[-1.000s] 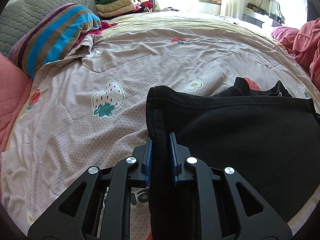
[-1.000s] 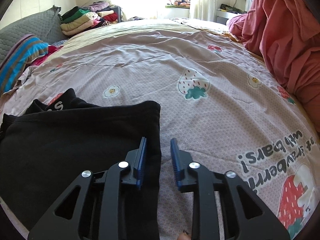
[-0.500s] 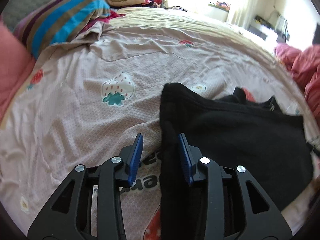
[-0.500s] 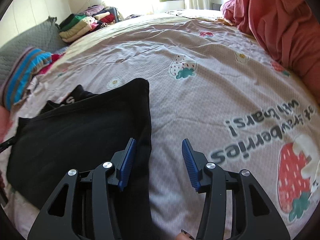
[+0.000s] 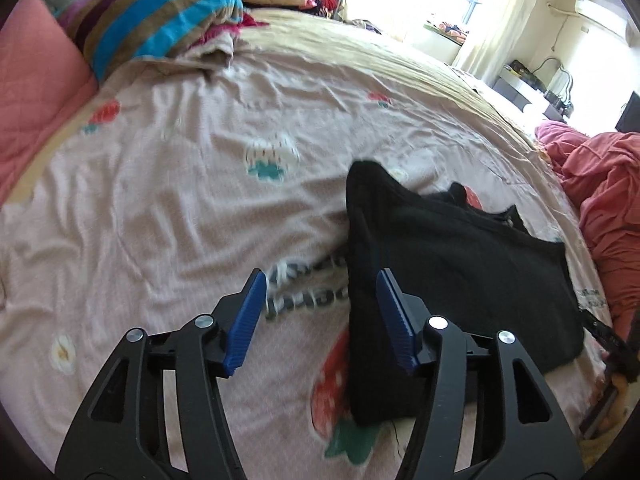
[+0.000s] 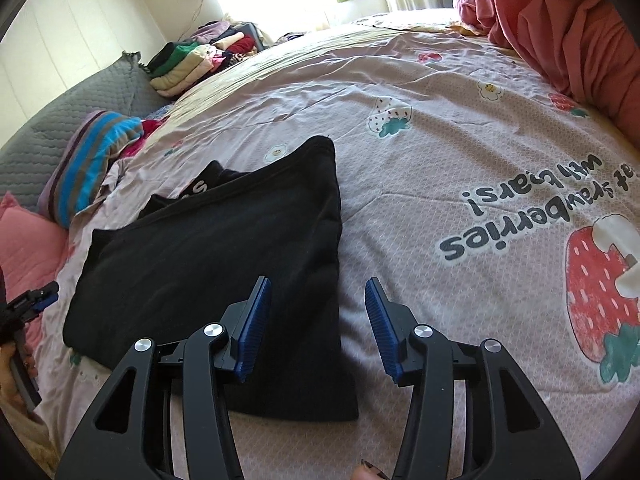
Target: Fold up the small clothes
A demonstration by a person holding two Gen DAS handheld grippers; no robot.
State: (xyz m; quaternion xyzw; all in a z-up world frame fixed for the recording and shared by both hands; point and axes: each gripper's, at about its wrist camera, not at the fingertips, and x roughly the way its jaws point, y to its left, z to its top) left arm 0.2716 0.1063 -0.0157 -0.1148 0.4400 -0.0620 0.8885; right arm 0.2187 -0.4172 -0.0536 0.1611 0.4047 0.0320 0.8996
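Strawberry-print bedsheet (image 6: 460,152) carries the folded black garment (image 6: 224,264), flat for its next fold; left hand-held gripper (image 5: 320,312) and right hand-held gripper (image 6: 318,326) gape empty at its opposite edges.

The folded garment (image 6: 224,264) lies flat on the bed (image 6: 440,168), at its near edge. The left hand-held gripper (image 5: 320,316) sits at the garment's left edge, the right hand-held gripper (image 6: 318,322) at its right edge. A striped pillow (image 5: 160,12) lies far left, a stack of clothes (image 6: 192,64) beyond it. A heaped blanket (image 6: 560,20) lies far right.
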